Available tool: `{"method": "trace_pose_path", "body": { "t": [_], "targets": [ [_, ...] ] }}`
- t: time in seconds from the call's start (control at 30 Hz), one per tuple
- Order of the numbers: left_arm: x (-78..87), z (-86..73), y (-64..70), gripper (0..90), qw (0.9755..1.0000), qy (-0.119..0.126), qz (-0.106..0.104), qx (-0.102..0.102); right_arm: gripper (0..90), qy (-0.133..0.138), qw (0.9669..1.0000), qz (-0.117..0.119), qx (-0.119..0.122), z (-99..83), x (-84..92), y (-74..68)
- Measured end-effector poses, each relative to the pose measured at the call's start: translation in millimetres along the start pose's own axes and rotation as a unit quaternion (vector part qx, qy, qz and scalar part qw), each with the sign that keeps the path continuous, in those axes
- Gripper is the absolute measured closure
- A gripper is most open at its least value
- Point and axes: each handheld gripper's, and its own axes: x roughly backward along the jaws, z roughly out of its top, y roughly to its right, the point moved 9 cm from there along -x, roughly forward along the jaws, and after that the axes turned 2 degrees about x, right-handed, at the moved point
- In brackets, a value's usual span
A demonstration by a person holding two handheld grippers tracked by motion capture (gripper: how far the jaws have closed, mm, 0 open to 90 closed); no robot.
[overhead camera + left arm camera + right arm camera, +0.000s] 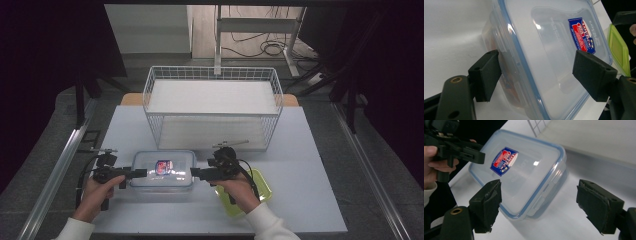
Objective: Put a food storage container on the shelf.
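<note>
Black jaws of my left gripper stand wide around one end of the clear lidded plastic box with a blue seal, unpressed. My right gripper gapes empty near its other end, on the white table.

The container is clear, glossy plastic, its lid smooth with a blue rim and catching bright glints; a shiny red-and-blue printed label sits on top. The green lid is translucent plastic. Both grippers' pads look like matt black foam or rubber, frayed at the edges, though it's hard to be sure. The basket is white-coated wire. The table is matt and smooth.
</note>
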Motion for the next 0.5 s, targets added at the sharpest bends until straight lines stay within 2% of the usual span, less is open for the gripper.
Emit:
{"method": "trace_pose_path", "body": {
  "t": [0.17, 0.5],
  "targets": [
    [2.9, -2.9, 3.6, 24.0, 0.9998, 0.005, 0.01, -0.017, 20.5, -0.019, 0.9998, 0.011, -0.005, -4.9, -15.8, -2.4],
    [5.5, -6.6, 7.0, 24.2, 0.9991, 0.015, 0.018, -0.035, 19.1, -0.044, 0.9987, 0.02, -0.018, -7.5, -34.3, -4.0]
  ]
}}
